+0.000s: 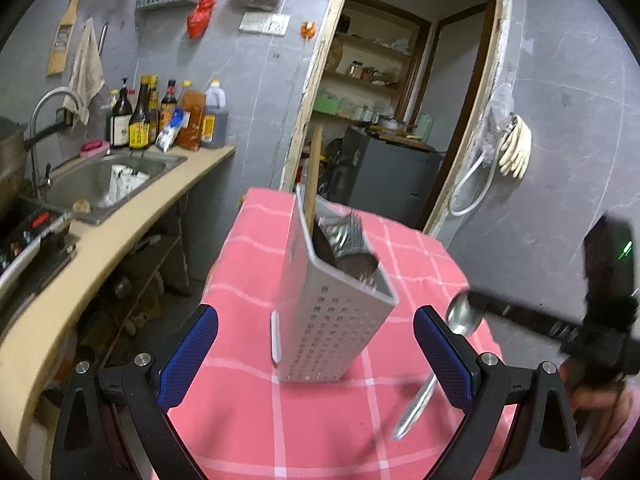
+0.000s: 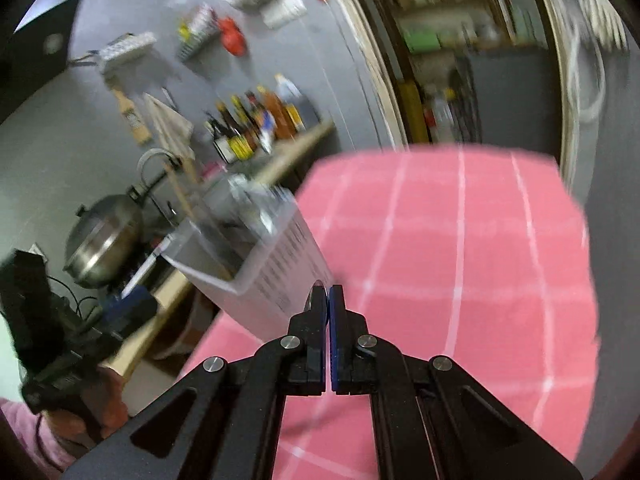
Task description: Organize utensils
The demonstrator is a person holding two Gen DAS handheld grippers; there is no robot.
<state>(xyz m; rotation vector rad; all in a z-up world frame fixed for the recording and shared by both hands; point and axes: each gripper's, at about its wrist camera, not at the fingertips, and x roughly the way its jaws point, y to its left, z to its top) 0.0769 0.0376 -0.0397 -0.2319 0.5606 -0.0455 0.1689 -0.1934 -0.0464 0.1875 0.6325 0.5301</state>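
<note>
A grey perforated utensil holder (image 1: 334,312) stands on the pink checked tablecloth (image 1: 320,420), filled with forks, dark spoons and a wooden stick. My left gripper (image 1: 316,356) is open, its blue pads on either side of the holder's base, apart from it. My right gripper (image 1: 476,304) comes in from the right, shut on a metal spoon (image 1: 436,364) near its bowl; the handle hangs down over the cloth. In the blurred right wrist view the right gripper (image 2: 329,300) is shut with the spoon's edge (image 2: 316,294) between its pads, beside the holder (image 2: 272,264).
A beige counter (image 1: 132,232) with a steel sink (image 1: 108,176), faucet and sauce bottles (image 1: 168,116) runs along the left. A stove (image 1: 32,240) sits at its near end, with a metal pot (image 2: 104,240). An open doorway (image 1: 400,100) with shelves lies behind the table.
</note>
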